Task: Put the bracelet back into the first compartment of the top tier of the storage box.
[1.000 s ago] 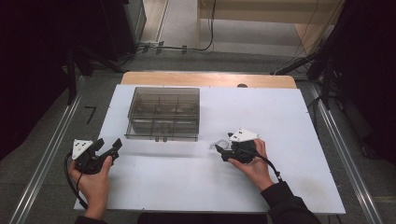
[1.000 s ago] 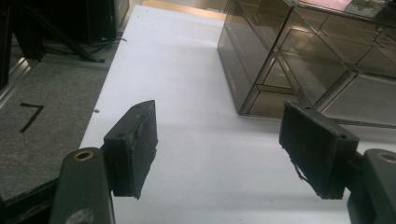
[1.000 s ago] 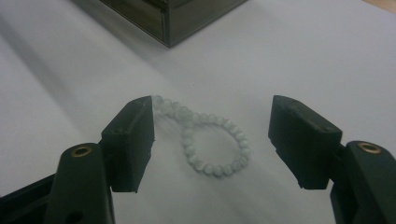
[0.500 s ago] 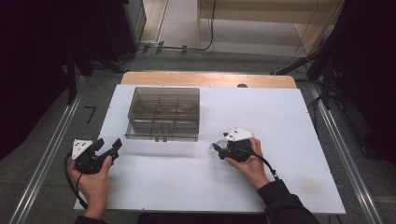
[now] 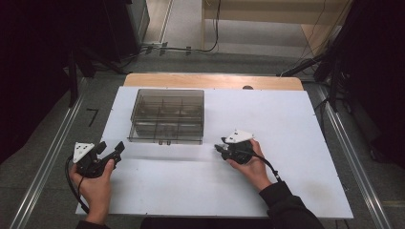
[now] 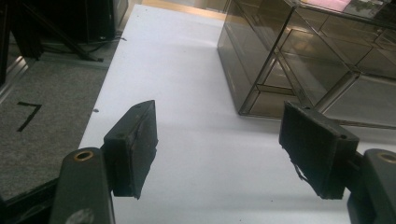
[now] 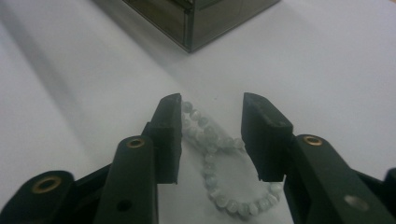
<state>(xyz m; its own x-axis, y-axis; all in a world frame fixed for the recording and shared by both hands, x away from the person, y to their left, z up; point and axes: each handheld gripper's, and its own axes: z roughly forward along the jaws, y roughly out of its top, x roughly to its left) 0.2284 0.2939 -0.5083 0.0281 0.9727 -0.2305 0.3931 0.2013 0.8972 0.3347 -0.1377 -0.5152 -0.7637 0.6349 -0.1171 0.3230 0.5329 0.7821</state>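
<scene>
**Right gripper straddles a bead bracelet beside the organiser box**

White board covers the table (image 5: 296, 119), with a strip of wood showing along its far edge and dark floor around it. Compared with a second ago, the right gripper (image 5: 220, 148) has slid a little left and nearer; the left gripper (image 5: 116, 151) has not shifted.

Toward the far left of the board stands a smoky clear organiser box (image 5: 167, 116), divided into compartments. Its lid looks shut, and whether anything lies in the compartments cannot be told.

From the right gripper view, a bracelet of pale, cloudy beads (image 7: 219, 175) lies twisted on the board, just near of the box's corner (image 7: 189, 28). The right gripper (image 7: 211, 135) has its jaws apart, one on each side of the bracelet, low over it; whether they touch the beads cannot be told. In the high view the bracelet is hidden under that gripper and hand.

From the left gripper view, the left gripper (image 6: 219, 154) has its jaws wide apart with nothing between them but bare board, the box (image 6: 299, 60) just beyond to the right. It sits at the board's near left edge, well apart from the bracelet.
</scene>
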